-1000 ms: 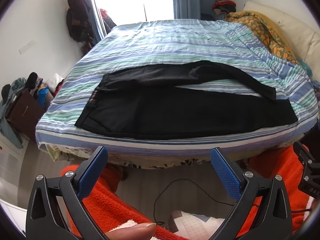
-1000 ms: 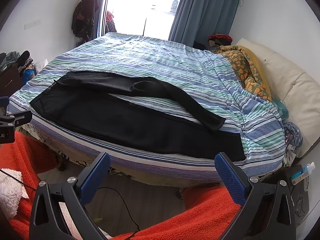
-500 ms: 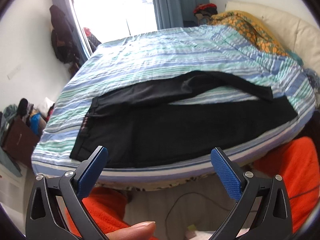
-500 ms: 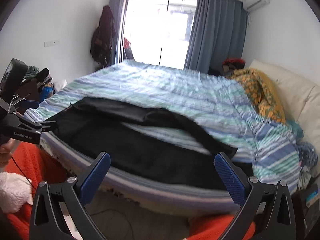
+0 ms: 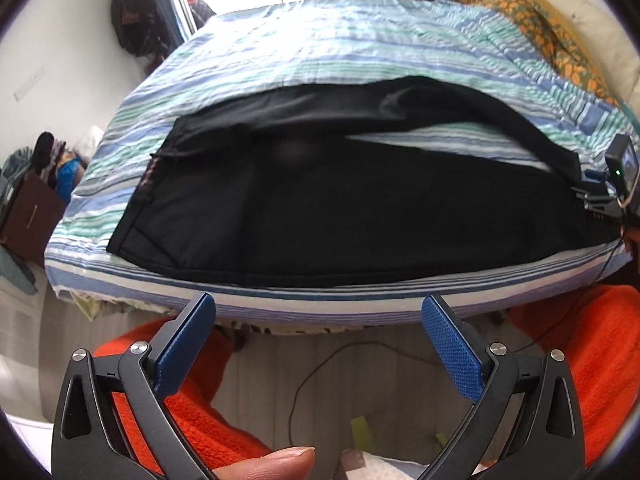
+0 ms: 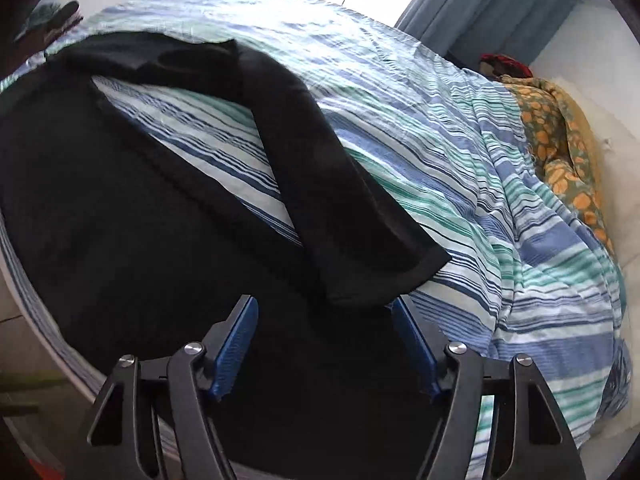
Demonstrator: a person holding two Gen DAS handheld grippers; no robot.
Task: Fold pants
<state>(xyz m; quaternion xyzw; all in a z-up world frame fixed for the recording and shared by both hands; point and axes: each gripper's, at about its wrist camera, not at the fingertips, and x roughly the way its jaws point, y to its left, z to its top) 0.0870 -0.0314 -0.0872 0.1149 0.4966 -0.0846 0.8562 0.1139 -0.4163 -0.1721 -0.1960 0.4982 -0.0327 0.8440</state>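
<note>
along the bed's (image 5: 360, 32) near edge lie black pants (image 5: 340, 208); the left gripper (image 5: 320, 344) gapes empty, the right gripper's (image 6: 324, 344) jaws are closing over the cuffs.

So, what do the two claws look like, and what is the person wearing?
Both the left claw and the right claw have black skeletal frames with triangular cut-outs, silver pivot bolts and flat blue textured pads. A thin black cable trails on the floor. The person wears fuzzy orange-red clothing.
</note>
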